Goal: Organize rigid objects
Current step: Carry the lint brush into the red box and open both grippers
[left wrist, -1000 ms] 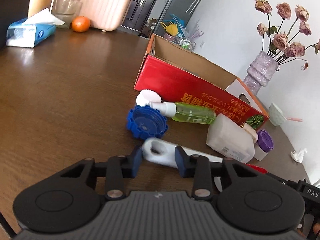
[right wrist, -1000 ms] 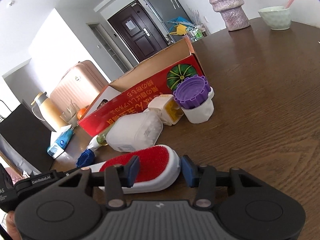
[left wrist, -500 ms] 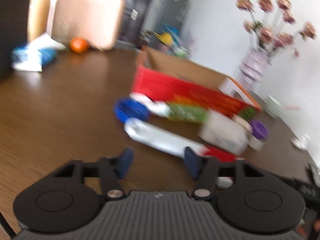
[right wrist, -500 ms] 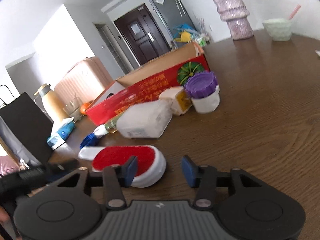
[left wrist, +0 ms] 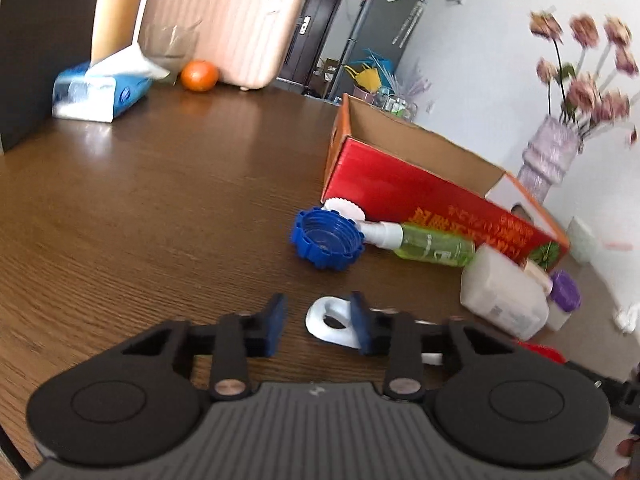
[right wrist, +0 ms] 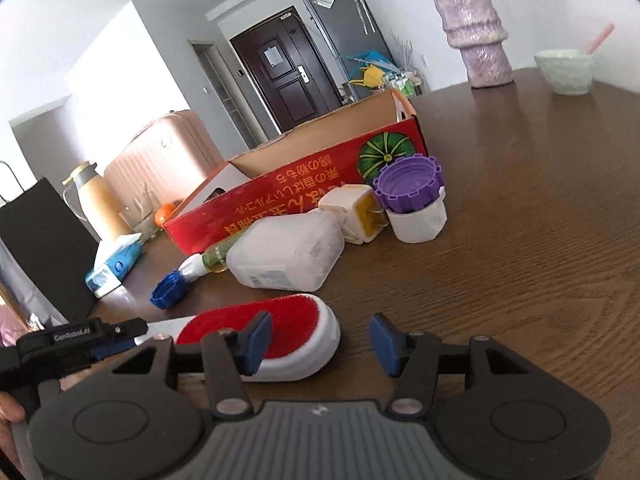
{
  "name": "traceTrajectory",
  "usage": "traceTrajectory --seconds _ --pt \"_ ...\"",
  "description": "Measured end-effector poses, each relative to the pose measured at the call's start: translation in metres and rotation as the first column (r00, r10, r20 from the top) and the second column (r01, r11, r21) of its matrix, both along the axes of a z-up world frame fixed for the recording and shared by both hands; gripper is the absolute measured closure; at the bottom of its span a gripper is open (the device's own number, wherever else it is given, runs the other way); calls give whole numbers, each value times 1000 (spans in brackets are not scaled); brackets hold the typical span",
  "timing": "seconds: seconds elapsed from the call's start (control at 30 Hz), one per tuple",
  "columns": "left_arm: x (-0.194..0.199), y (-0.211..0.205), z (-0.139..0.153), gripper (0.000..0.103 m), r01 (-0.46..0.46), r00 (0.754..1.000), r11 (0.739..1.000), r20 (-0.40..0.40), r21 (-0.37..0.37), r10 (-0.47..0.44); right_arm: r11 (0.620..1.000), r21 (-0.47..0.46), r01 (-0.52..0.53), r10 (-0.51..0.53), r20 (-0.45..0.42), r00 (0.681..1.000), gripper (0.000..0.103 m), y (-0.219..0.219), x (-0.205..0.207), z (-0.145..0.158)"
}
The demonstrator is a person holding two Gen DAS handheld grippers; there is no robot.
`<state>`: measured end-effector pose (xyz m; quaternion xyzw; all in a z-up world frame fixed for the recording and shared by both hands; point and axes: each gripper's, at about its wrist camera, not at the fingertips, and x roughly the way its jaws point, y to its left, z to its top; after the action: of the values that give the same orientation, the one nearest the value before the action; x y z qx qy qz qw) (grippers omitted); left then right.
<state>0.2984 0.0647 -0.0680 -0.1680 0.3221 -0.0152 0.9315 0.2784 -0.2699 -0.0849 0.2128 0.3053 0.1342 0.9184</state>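
nearest us, the left gripper [left wrist: 316,326] has its jaws spread, the white loop handle of the brush [left wrist: 330,322] lying between them on the wooden table [left wrist: 160,208]. the right gripper [right wrist: 316,340] is also spread wide, its left pad over the brush's red bristle head [right wrist: 280,332], gripping nothing. beyond sit a blue cap [left wrist: 326,238], a green bottle [left wrist: 432,242], a white jug [right wrist: 284,254], a plug adapter [right wrist: 354,212] and a white cup [right wrist: 418,220] topped by a purple cap [right wrist: 410,182]. behind them stands the red cardboard box [right wrist: 288,188]; we cannot see what it holds.
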Motion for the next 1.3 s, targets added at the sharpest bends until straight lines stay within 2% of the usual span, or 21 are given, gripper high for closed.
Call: traceTrajectory --seconds 0.07,0.2,0.27,0.37,0.57,0.63,0.77,0.87,1.03,1.17,1.3 --pt "1 3 -2 86 5 1000 1000 -9 -20 -5 1000 -6 0 0 4 1000 50 1 3 0" --pt "-6 0 -2 87 11 1000 1000 6 0 -11 1000 9 4 -4 -1 1000 55 1 7 -1" --pt "-6 3 -2 87 16 1000 1000 -5 -19 -16 998 56 -8 9 -13 1000 62 -3 10 -3" --pt "-6 7 -2 87 22 999 998 -31 -53 -23 987 160 -26 34 -49 998 63 -12 18 -8" --pt "-11 3 -1 87 8 1000 999 -30 -48 -9 990 135 -37 42 -30 999 63 -8 18 -6" --pt "-14 -2 2 87 13 1000 1000 -19 -25 -13 993 107 -48 51 -21 998 63 -7 12 -2" --pt "-29 -12 12 87 31 999 999 25 18 -31 994 101 -47 46 17 999 63 -12 -6 6" --pt "-41 -18 24 87 35 998 999 58 16 -36 992 121 -37 32 43 999 63 -20 -18 13" --pt "-52 -30 56 87 47 984 998 172 40 -53 990 139 -6 -13 133 991 63 -29 -35 36" --pt "-44 -41 77 88 40 971 998 233 56 -52 992 127 3 -30 210 977 63 -33 -32 61" --pt "-18 -51 100 88 44 956 995 286 86 -67 994 112 4 -34 267 963 63 -40 -9 87"
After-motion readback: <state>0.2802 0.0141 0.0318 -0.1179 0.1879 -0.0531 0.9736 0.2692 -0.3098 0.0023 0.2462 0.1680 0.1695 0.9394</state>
